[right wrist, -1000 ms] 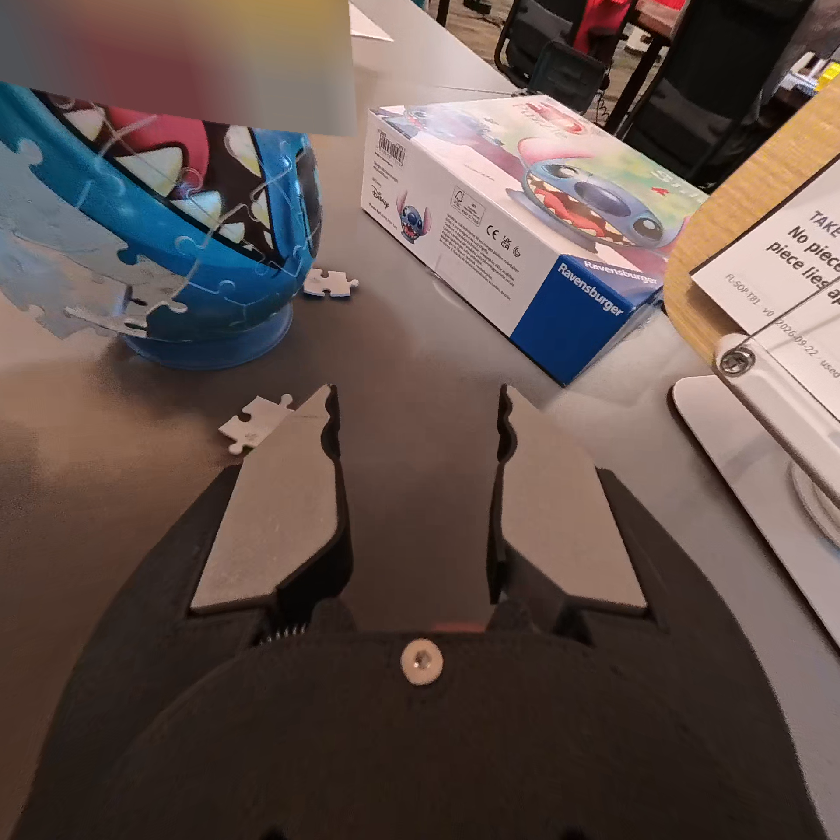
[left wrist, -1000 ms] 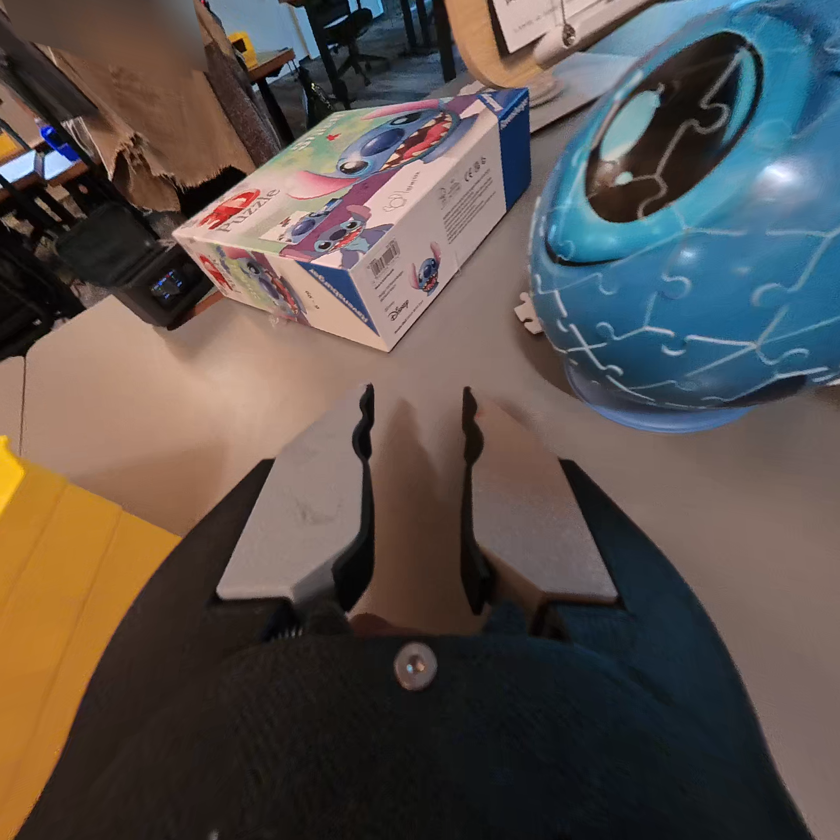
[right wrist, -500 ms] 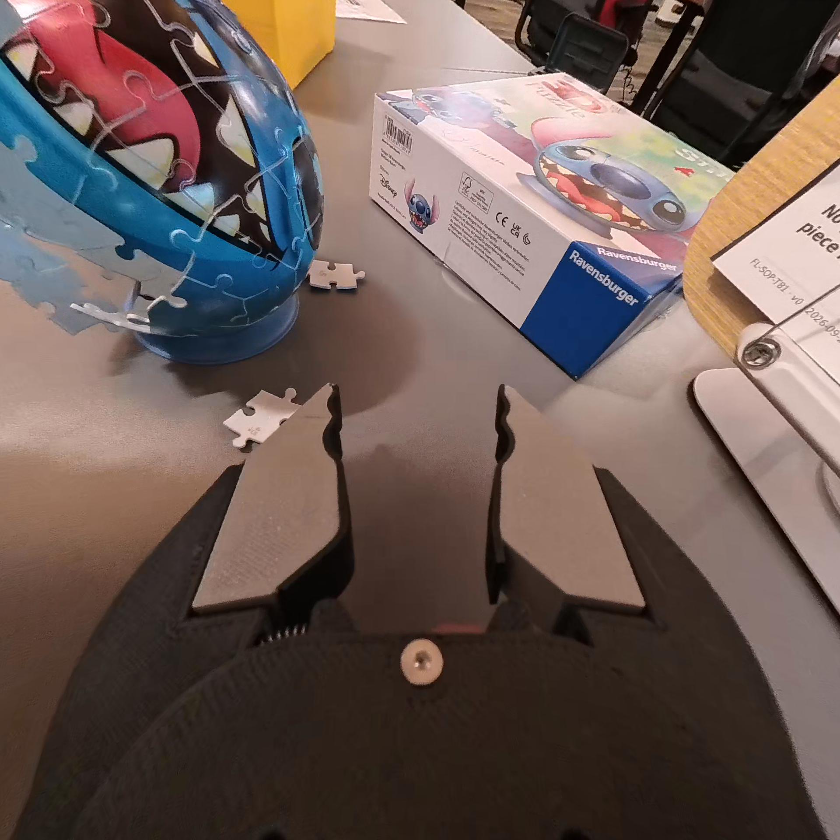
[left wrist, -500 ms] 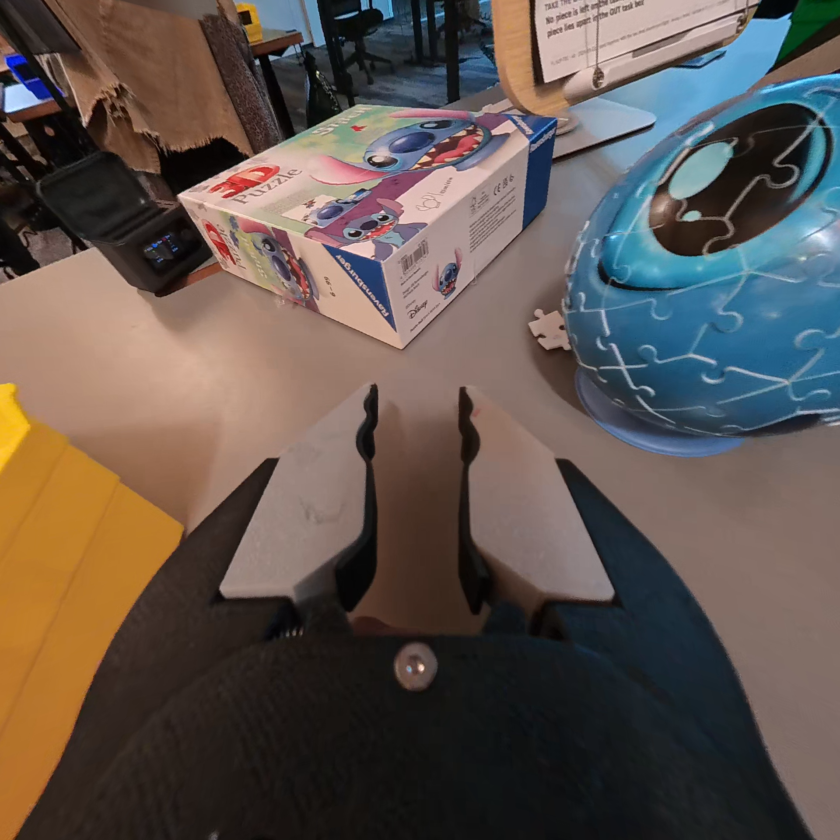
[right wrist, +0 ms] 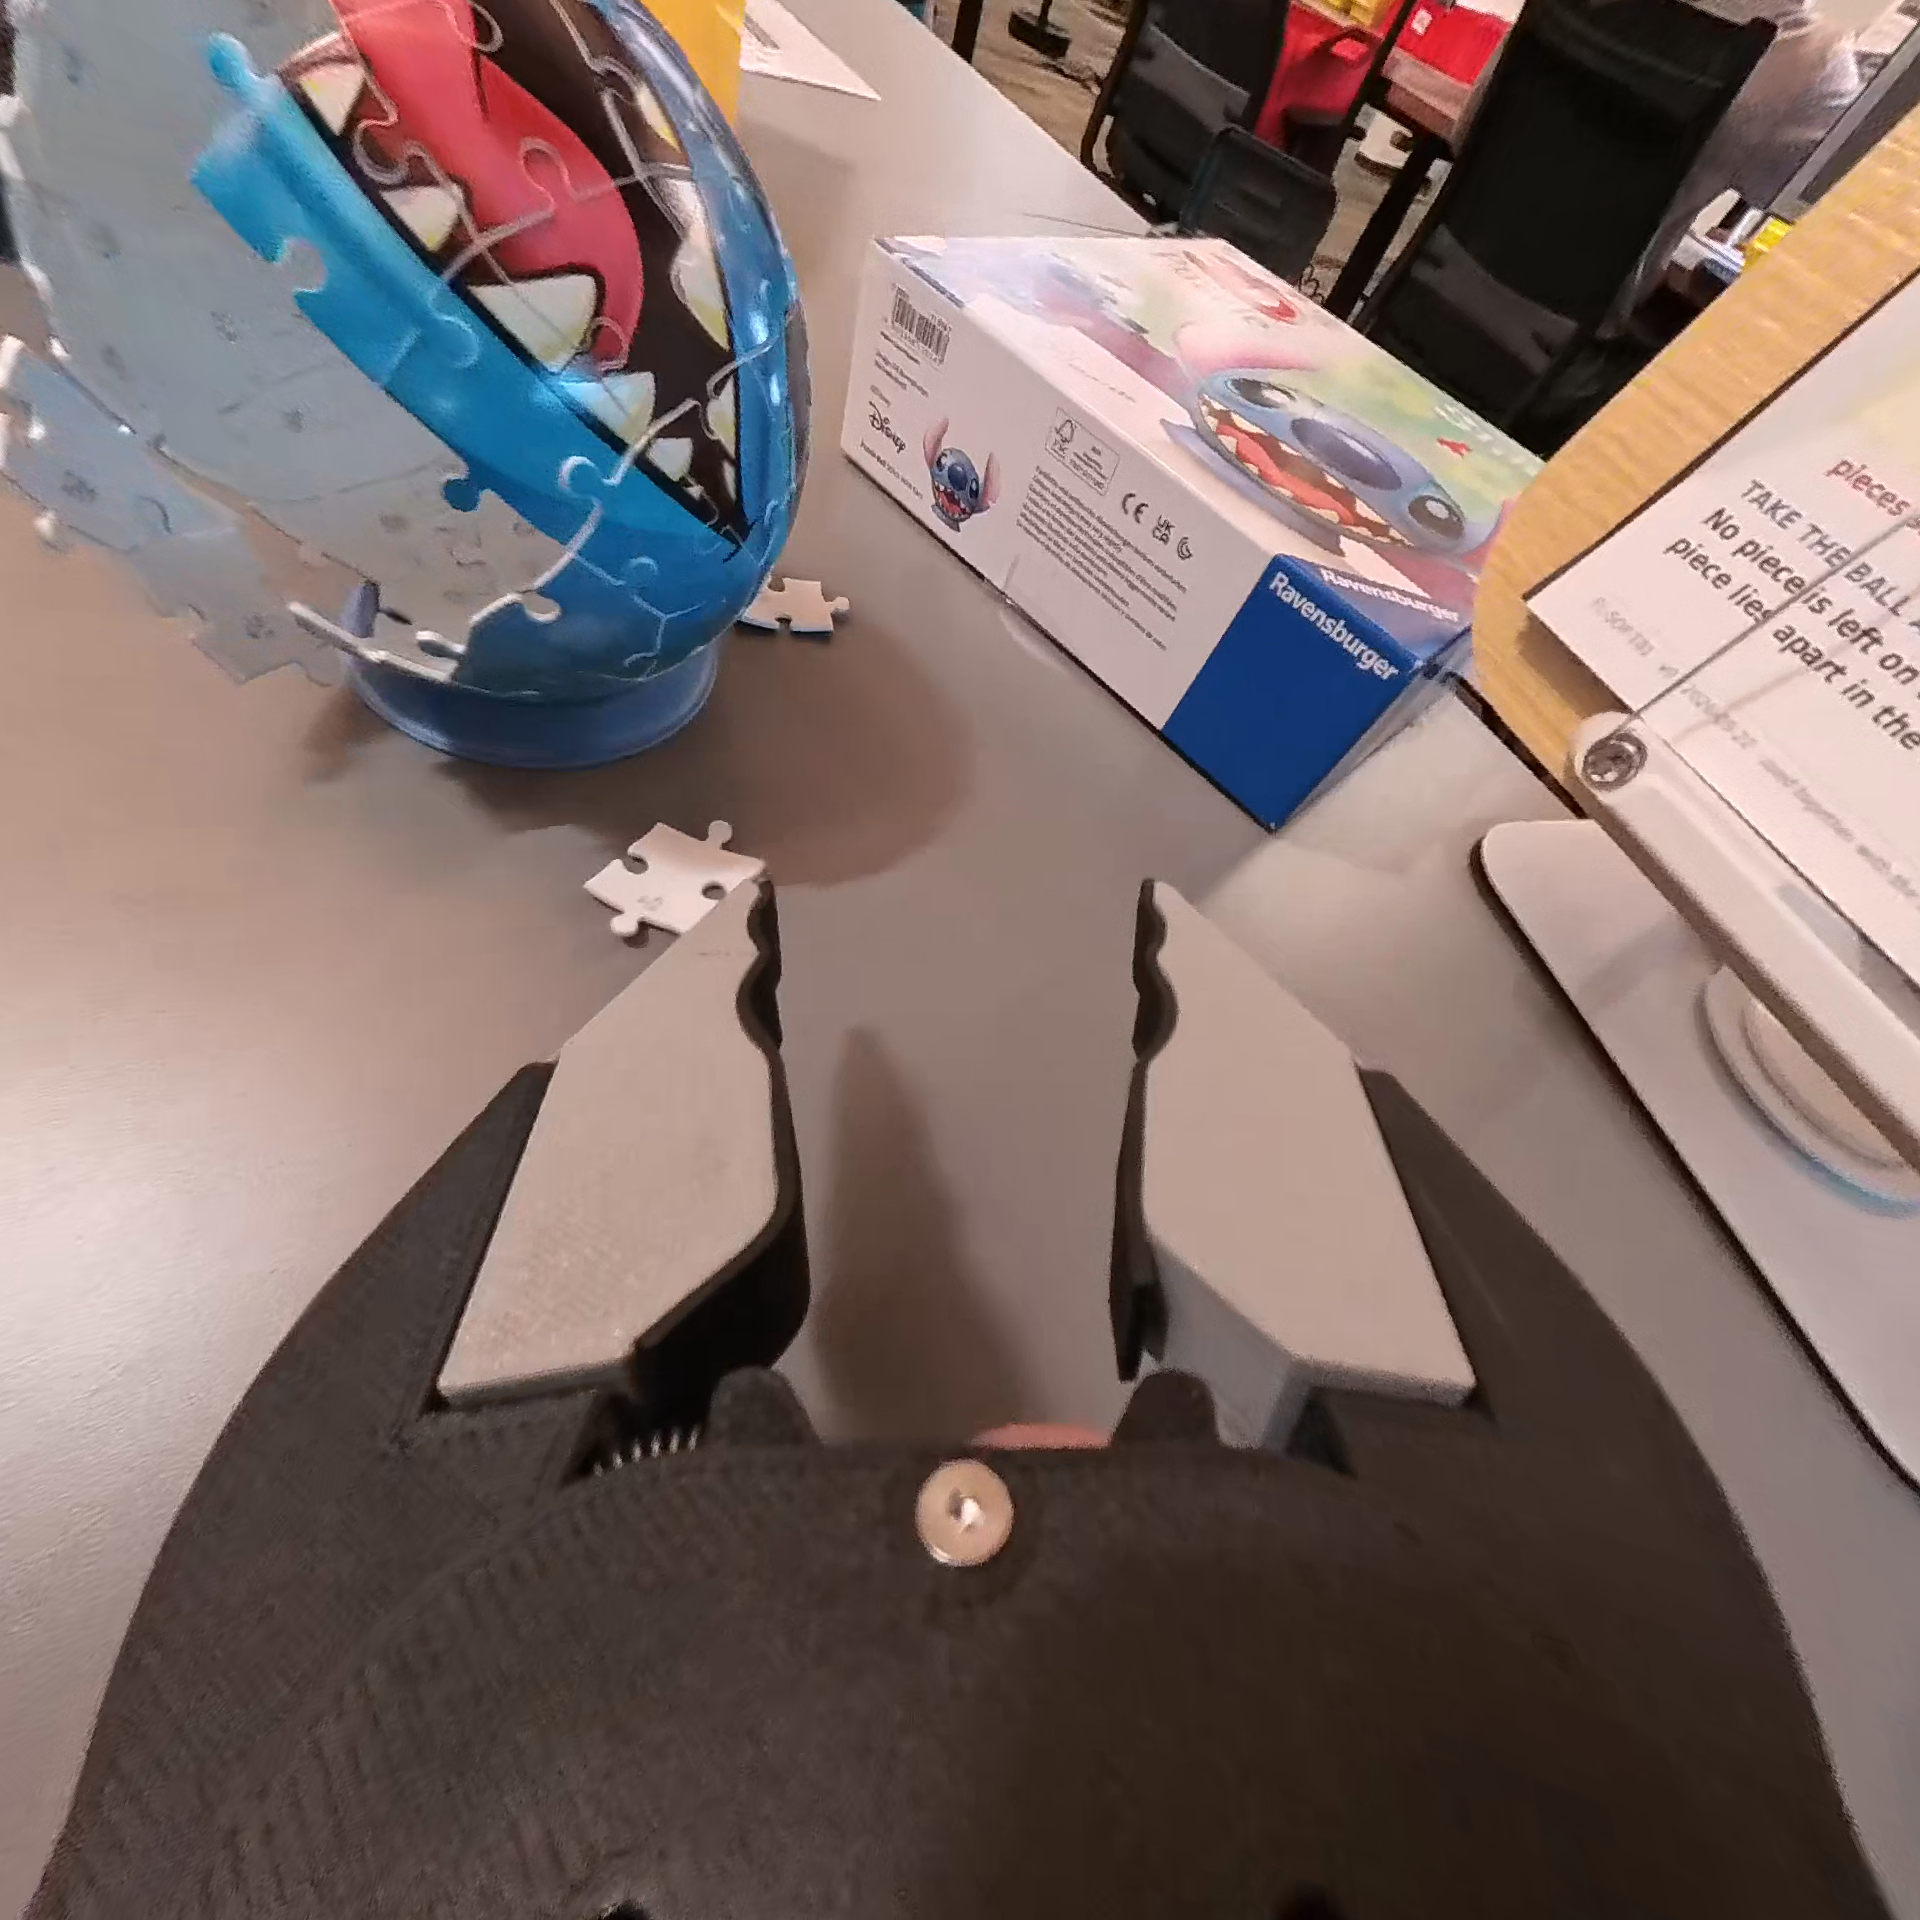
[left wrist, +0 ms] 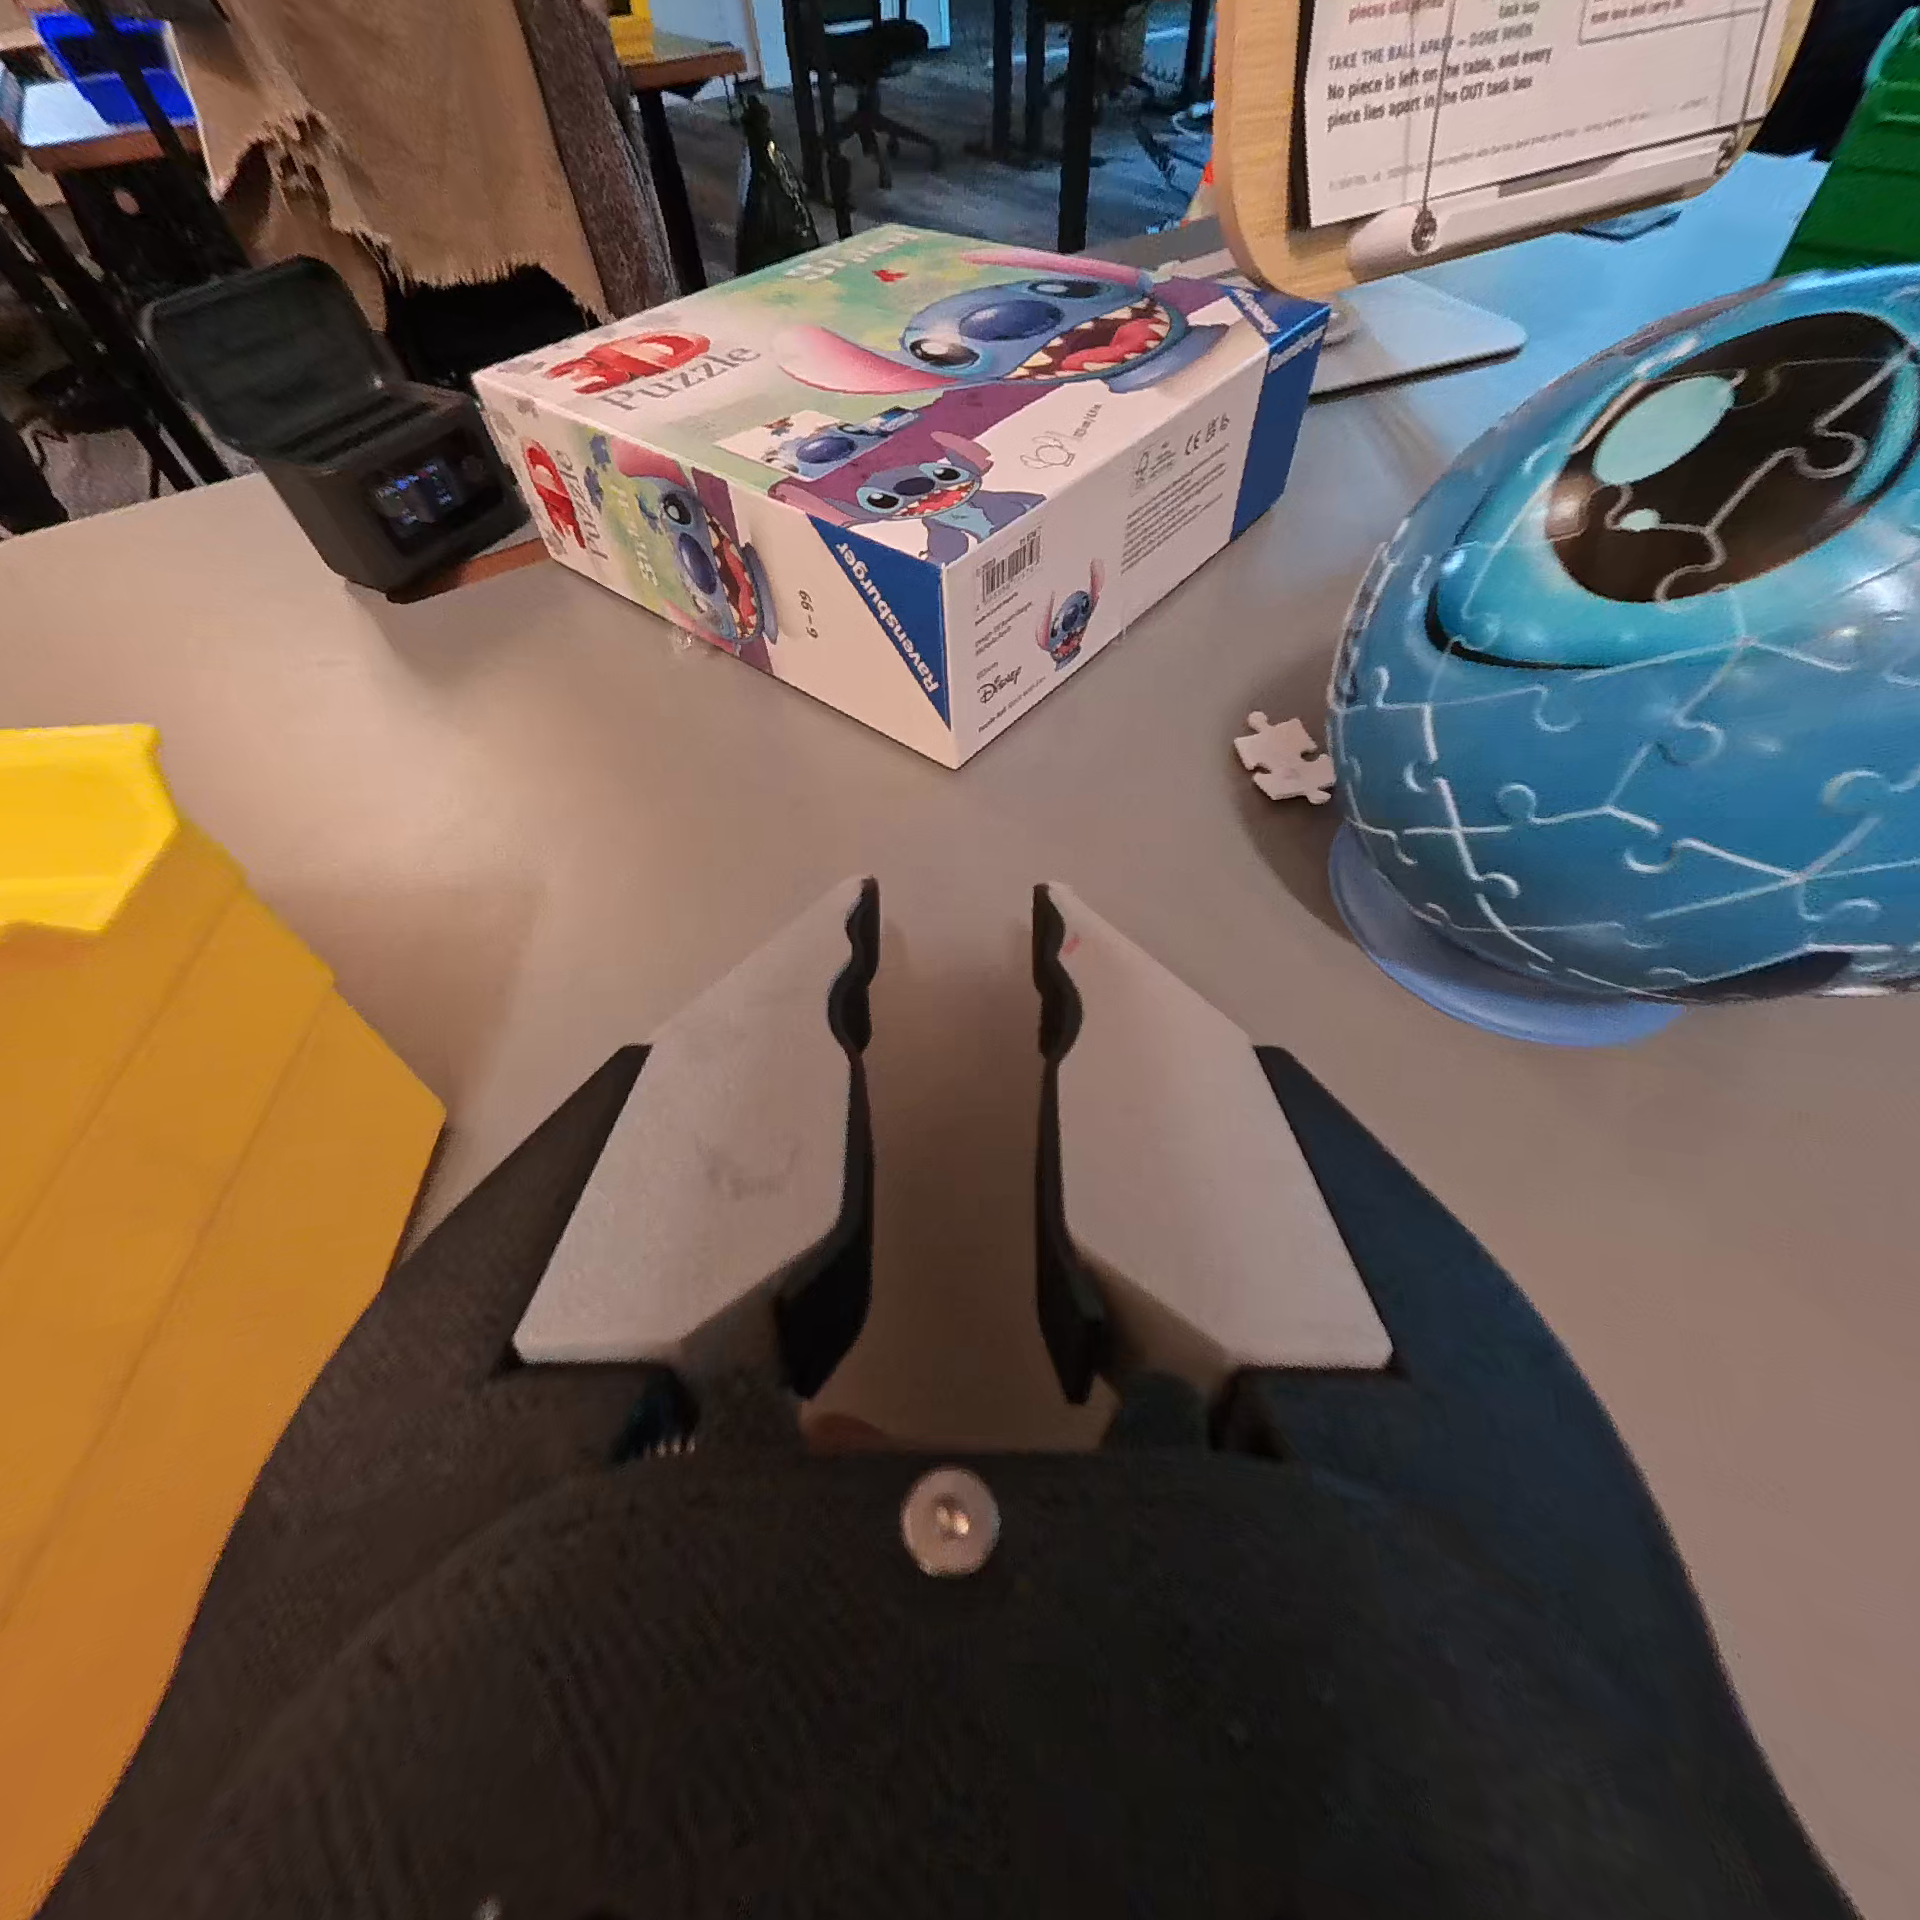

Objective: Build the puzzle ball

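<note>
The blue puzzle ball stands on its blue ring base on the grey table, to the right of my left gripper, which is open and empty. In the right wrist view the ball is at the upper left, with an open gap in its shell showing the pale inside. One loose white piece lies just beyond the left fingertip of my right gripper, which is open and empty. A second loose piece lies by the ball's base; it also shows in the left wrist view.
The puzzle box lies behind the ball, also seen in the right wrist view. A yellow bin is at the left. A sign on a wooden stand with a grey base is at the right. A black case sits at the table's far edge. Across from one pair of fingers to the other is roughly 30 cm. My right gripper is the nearer one to the loose white piece: about 5 cm, against 25 cm.
Both grippers have pulled back and tilted, so the ball sits farther off in each view. The right gripper has shifted towards the nearer loose piece. Both stay open.
</note>
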### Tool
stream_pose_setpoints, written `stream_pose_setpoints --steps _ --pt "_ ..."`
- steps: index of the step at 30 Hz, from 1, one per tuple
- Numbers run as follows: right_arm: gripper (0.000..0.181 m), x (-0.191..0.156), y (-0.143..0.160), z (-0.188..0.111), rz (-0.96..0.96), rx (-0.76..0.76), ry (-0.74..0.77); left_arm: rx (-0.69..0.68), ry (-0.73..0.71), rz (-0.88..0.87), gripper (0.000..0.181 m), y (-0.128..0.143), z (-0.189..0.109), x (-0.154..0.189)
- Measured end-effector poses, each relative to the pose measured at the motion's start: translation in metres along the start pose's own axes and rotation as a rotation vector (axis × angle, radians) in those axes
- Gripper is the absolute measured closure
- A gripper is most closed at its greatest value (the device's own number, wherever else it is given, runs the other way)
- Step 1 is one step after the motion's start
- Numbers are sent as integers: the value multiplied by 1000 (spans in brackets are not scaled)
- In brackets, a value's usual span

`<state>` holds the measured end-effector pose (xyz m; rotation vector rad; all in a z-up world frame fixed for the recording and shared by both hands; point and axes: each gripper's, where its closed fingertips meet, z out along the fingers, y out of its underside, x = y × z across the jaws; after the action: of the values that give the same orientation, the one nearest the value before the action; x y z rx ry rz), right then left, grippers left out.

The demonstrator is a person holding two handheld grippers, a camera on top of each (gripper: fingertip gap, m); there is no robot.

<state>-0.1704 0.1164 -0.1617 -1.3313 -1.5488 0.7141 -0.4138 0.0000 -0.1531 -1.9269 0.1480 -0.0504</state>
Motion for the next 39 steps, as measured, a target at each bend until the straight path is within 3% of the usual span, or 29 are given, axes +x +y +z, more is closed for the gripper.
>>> stream_pose_setpoints --steps 3,7,11,14,15,17,20,27,33,39 --pt "115 -3 2 -6 14 -5 17 19 -14 -17 161 0 -7 0" --pt "132 10 10 -11 19 -27 79 132 -58 -21 181 -12 -22 -3" --pt "128 44 18 -15 91 -47 216 187 -81 -93 181 -17 -31 -9" --pt "138 67 23 -21 209 -31 267 222 -142 -124 181 -19 -37 -20" --pt "132 75 25 -23 259 -28 278 213 -136 -132 181 -18 -36 -20" --pt "116 84 28 -24 310 -20 291 170 -125 -163 161 -13 -30 -23" --pt "125 81 28 -18 249 -46 279 152 -123 -194 139 -12 -23 -28" --pt "126 85 23 -19 219 -18 313 104 -61 -191 139 -10 -11 -23" --pt "130 80 16 -21 194 12 322 137 -120 -149 138 -13 -16 -25" --pt "121 80 16 -23 227 24 323 96 -81 -191 128 -7 -14 -22"
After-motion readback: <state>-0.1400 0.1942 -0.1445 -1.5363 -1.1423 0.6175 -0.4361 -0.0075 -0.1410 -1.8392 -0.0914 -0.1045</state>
